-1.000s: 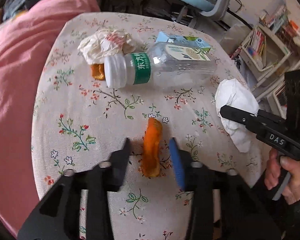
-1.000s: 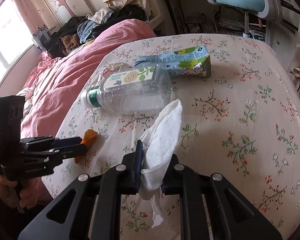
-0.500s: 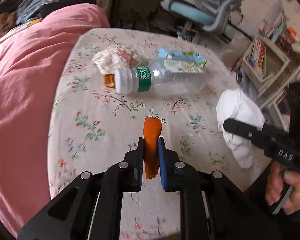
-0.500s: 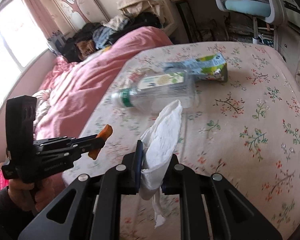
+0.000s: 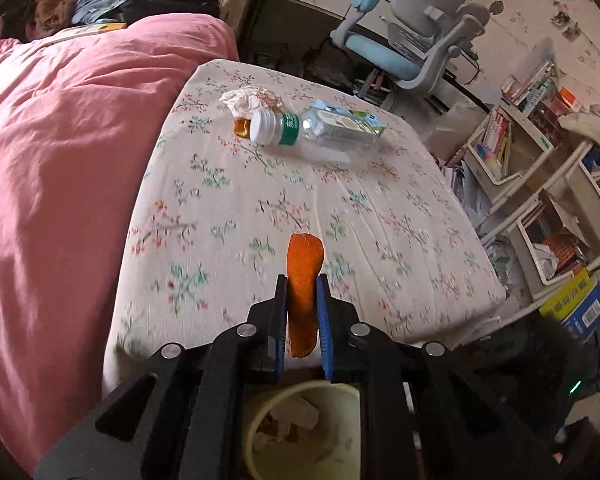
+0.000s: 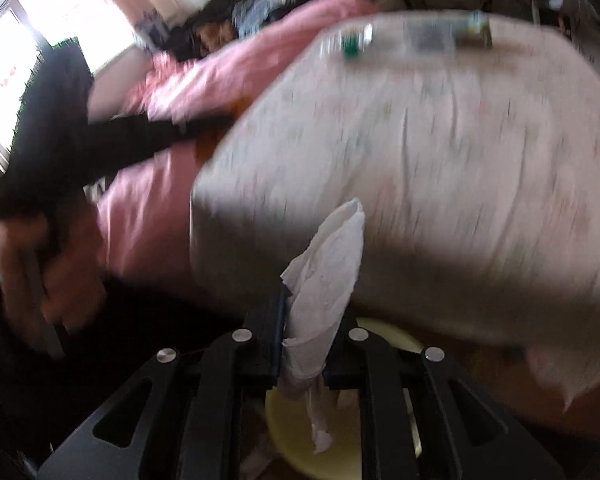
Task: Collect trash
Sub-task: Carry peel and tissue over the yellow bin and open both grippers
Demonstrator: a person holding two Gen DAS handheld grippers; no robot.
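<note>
Orange peel [image 5: 303,280]: clamped upright between blue pads of left tongs [image 5: 302,316], lower end hanging over bin, upper end sticking up past the tips.
Left tongs: clenched on peel, held off the near edge of surface, above bin.
Bin [image 5: 260,412]: pale yellow, round, directly below left tongs; scraps of paper and something orange inside.
Tissue [image 6: 324,280]: white, crumpled, pinched in right tongs [image 6: 306,340], top flaring upward, thin tail dangling toward bin [image 6: 392,336].
Right tongs: clenched on tissue, above the yellow rim; view heavily blurred.
Left tongs from right view [image 6: 204,128]: dark smear at left, hand [image 6: 40,276] below it; detail impossible to tell.
Surface [image 5: 228,216]: floral cloth, pale, draped over the edges; near half bare.
Bottle [image 5: 312,136]: clear plastic, lying on its side at far end of surface, white cap pointing left, green label band behind cap.
Carton [image 5: 352,118]: blue and green, flat, just behind bottle, touching or nearly so.
Wad [image 5: 250,98]: crumpled white paper at far left corner, just beside bottle cap.
Second peel [image 5: 242,127]: small orange bit tucked between wad and cap.
Bed [image 5: 60,160]: pink cover, left of surface; clothes heaped at far end.
Chair [image 5: 412,56]: grey and blue, beyond surface.
Shelves [image 5: 540,184]: white, right of surface, crammed with books.
</note>
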